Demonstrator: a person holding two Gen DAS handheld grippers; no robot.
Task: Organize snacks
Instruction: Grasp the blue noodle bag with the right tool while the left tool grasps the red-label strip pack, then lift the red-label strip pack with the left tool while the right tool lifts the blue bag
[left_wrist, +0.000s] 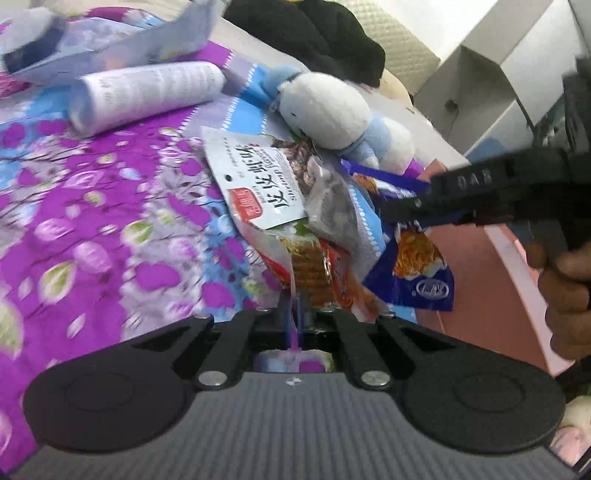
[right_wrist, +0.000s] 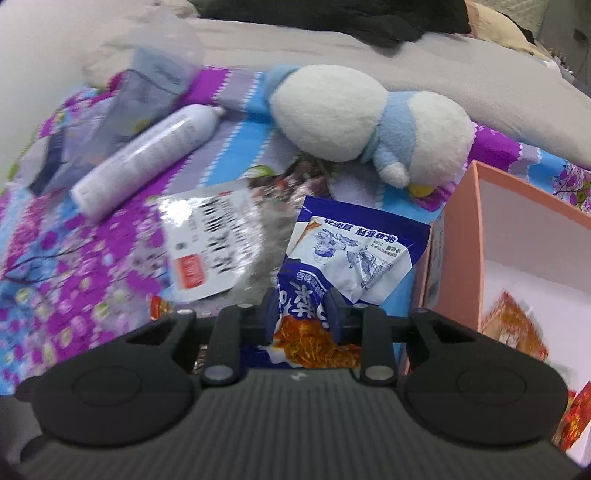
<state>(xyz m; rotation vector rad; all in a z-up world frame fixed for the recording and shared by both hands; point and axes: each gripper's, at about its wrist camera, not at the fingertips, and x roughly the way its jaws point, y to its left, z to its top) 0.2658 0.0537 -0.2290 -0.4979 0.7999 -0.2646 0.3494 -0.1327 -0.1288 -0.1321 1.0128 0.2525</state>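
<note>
Gripping snack packets with both claws over a purple floral bedsheet (left_wrist: 92, 206).

Left gripper (left_wrist: 293, 314) clenched on the clear sealed edge of an orange-red snack packet (left_wrist: 314, 266), low centre of the left wrist frame, beneath a white-and-silver snack packet (left_wrist: 266, 184) printed with dark lettering. Right gripper (right_wrist: 301, 314) clenched on a blue-and-white snack packet (right_wrist: 347, 251), low centre of the right wrist frame, and seen entering from the right edge of the left wrist frame, pinching the same blue packet. Pink box (right_wrist: 465, 236) just beside that packet at right of frame, with orange snack packets (right_wrist: 513, 325) inside. White-and-blue plush toy (right_wrist: 369, 114) lying at upper centre, touching the white packet's far end. White bottle (right_wrist: 147, 155) on its side at upper left, near a pale translucent bag (right_wrist: 147, 88).
</note>
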